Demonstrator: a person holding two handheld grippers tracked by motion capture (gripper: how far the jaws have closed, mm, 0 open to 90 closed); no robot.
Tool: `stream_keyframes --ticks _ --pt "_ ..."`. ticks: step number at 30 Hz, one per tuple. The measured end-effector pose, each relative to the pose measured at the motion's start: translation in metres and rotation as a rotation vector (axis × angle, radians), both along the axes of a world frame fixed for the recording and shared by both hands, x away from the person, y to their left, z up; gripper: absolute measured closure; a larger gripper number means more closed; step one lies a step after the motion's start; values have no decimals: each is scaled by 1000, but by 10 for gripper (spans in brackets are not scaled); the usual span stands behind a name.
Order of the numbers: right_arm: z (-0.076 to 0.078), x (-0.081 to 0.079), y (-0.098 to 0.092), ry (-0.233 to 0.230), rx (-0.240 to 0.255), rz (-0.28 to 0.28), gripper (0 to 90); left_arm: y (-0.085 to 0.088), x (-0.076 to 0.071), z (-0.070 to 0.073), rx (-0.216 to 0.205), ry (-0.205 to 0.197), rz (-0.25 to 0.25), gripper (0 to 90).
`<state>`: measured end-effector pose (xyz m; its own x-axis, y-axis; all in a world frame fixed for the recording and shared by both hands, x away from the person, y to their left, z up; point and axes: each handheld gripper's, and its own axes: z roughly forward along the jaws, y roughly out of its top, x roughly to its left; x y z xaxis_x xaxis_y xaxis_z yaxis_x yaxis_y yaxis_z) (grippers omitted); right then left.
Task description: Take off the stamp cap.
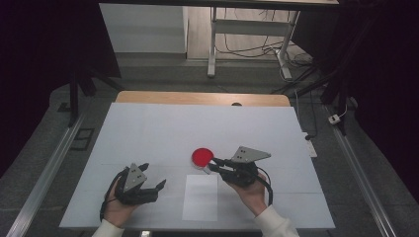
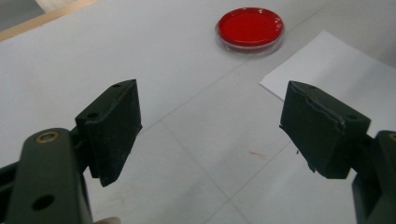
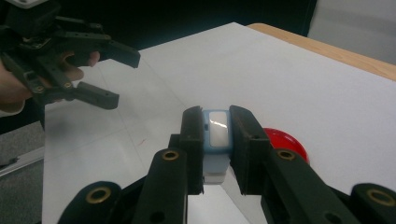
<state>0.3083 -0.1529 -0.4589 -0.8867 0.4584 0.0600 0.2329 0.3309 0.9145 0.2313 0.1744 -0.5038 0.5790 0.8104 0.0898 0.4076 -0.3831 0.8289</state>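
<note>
right gripper [image 1: 213,164]: in the person's right hand, centre-right of the table, pointing left toward the red dish; fingers clamped on a small blue-and-white block [image 3: 216,135]
blue-and-white block: pale blue rim, white glossy face, upright between the right fingers [image 3: 192,135], held above the table; what it is exactly, cannot tell
red dish [image 1: 202,157]: round, shallow, clear rim, red inside; sits on the table near centre, just left of the right gripper's tips; in the right gripper view it lies behind and right of the fingers; touching or not, cannot tell
left gripper [image 1: 154,178]: in the person's left hand, near-left of the table, pointing right; fingers [image 2: 114,128] wide apart, nothing between them
left gripper vs dish: well apart; dish lies far and right of it in the left gripper view
white paper sheet [image 1: 200,197]: flat on the table, near side, between the two hands, just near of the red dish
table [image 1: 148,133]: white top, wooden edge along the far side
hands: sleeves come in from the near edge, one hand on each gripper
</note>
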Motion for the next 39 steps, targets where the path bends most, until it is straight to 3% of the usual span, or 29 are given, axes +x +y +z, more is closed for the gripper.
stream_keyframes --ticks 7,21,24,39 --pt "1 1 3 1 9 7 749 -11 -3 10 7 -8 -7 205" --pt "-1 3 7 3 8 4 749 -33 16 25 -19 -20 -30 204" --pt "-1 4 7 0 8 2 749 -36 19 26 -38 -22 -27 204" --pt "-2 6 10 4 22 -4 749 -55 27 23 -33 -14 -49 204"
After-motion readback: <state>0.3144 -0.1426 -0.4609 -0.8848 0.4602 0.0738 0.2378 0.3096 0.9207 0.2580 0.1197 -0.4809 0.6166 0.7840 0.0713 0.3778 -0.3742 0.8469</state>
